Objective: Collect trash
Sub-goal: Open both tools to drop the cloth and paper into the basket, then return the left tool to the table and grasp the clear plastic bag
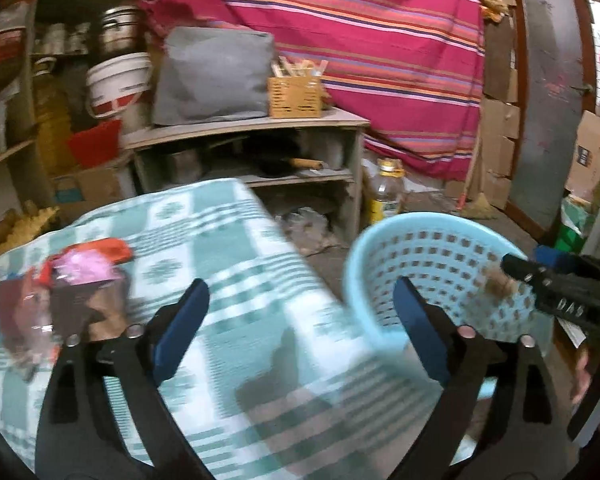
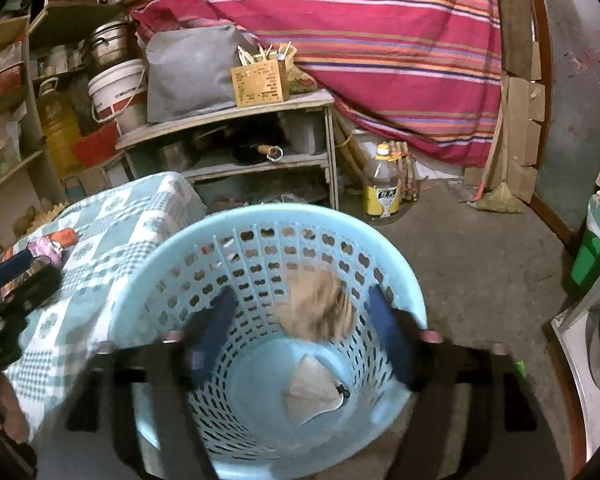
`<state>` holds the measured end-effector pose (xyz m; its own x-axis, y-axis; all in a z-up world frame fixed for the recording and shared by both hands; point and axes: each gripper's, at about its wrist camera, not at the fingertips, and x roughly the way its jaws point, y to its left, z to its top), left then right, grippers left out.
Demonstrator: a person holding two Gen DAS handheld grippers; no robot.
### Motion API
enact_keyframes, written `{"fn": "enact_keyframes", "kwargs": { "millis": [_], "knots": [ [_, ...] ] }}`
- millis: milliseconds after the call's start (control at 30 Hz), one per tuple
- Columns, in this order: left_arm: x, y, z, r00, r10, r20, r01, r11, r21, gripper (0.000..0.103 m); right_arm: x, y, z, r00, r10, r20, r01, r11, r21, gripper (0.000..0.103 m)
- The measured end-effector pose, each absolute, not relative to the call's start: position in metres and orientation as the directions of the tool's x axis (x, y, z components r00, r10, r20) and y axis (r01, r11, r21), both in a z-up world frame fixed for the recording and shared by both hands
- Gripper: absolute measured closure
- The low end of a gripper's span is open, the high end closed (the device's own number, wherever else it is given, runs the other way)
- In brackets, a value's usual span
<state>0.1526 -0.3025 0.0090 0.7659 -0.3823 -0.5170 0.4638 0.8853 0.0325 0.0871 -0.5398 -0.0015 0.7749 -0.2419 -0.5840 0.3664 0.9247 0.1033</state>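
The right gripper point(image 2: 300, 328) hangs over the mouth of the blue basket point(image 2: 400, 280), jaws apart and pressing on nothing. A tan crumpled wad point(image 2: 320, 304) is blurred between them, apparently dropping into the basket. A pale wrapper point(image 2: 312, 392) already lies on the basket floor.

The left gripper point(image 1: 300, 320) is above the checked cloth point(image 1: 228, 248) on the table, jaws wide and empty.

The remaining trash point(image 1: 68, 292), a pile of red, pink and clear wrappers, lies on the cloth to the left of the left jaws and just beyond the left finger point(image 1: 184, 328). Its shape is too smeared to give a long axis. The basket stands on the floor to the right of the table, touching the hanging cloth.

The left gripper is clearly nearer the pile, so the next pick likely falls to it: swing left, then close. The right gripper would have to cross the whole table.
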Motion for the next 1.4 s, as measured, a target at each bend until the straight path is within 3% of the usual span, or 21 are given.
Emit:
{"fn": "enact_keyframes", "kwargs": {
  "millis": [100,400,700,900,1000,1100,1400],
  "knots": [
    [0.155,-0.270,0.013,0.789,-0.344,-0.509,0.425,0.904,0.049,0.007,0.092,-0.526,0.004,0.781,-0.252,-0.571,0.368,0.925,0.095,0.024],
    [0.183,-0.166,0.014,0.839,-0.166,-0.518,0.249,0.964,0.094,0.006,0.124,-0.459,0.018,0.810,-0.208,-0.549,0.303,0.949,0.088,0.021],
    [0.228,-0.106,-0.008,0.792,-0.093,-0.604,0.114,0.993,-0.003,0.006,0.166,-0.393,0.012,0.803,-0.131,-0.581,0.214,0.974,0.078,0.021],
    [0.248,-0.092,-0.026,0.719,-0.154,-0.678,0.124,0.988,-0.093,0.026,0.186,-0.368,0.005,0.784,-0.096,-0.613,0.183,0.980,0.080,0.021],
    [0.250,-0.089,-0.030,0.695,-0.191,-0.694,0.148,0.981,-0.122,0.050,0.193,-0.356,0.003,0.780,-0.081,-0.620,0.160,0.984,0.073,0.021],
    [0.247,-0.084,-0.030,0.690,-0.201,-0.695,0.154,0.979,-0.131,0.059,0.194,-0.344,0.003,0.781,-0.064,-0.621,0.130,0.990,0.062,0.021],
    [0.226,-0.062,-0.011,0.734,-0.197,-0.650,0.158,0.980,-0.119,0.062,0.193,-0.295,0.003,0.783,0.040,-0.621,0.002,0.998,0.067,0.021]
  ]
}}
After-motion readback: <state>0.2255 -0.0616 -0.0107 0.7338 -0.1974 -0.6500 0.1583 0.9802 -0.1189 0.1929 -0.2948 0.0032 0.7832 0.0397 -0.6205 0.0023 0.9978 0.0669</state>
